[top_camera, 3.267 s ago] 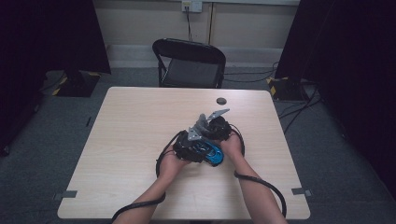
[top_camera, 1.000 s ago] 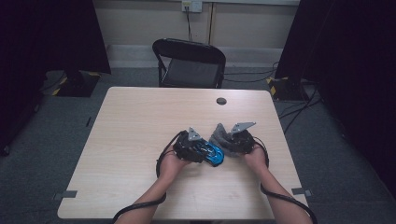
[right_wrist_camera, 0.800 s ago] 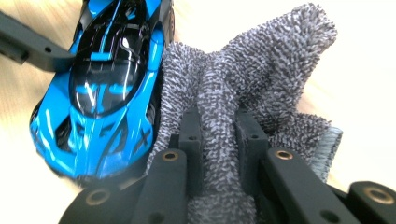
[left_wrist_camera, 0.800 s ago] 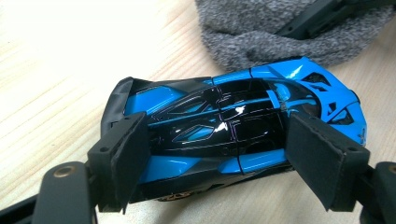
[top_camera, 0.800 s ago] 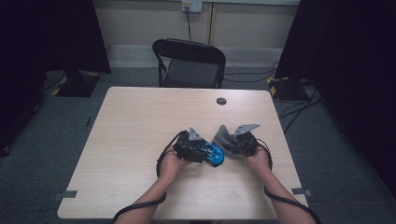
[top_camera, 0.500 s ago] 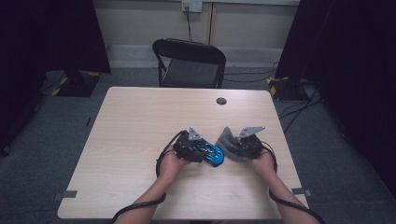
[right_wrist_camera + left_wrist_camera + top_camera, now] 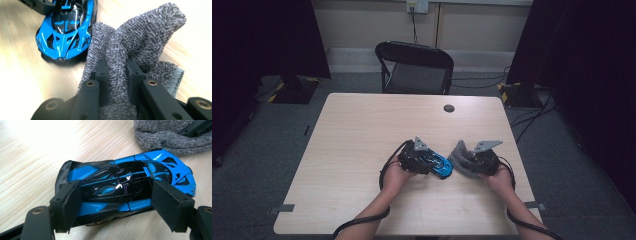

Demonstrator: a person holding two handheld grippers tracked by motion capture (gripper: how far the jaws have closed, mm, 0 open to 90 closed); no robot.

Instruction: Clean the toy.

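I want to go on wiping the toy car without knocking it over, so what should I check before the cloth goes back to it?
1. Left gripper on the blue toy car: its pads sit at the car's two sides; whether they press, cannot tell.
2. Car flat on the table: ok.
3. Right gripper shut on the grey cloth: ok, a fold is pinched between the pads.
4. Cloth off the car: cannot tell; it lies right beside the nose.
5. Loose cloth ready to wipe: ok, a bunch stands past the pads.
6. Path clear: ok, bare wood between them.
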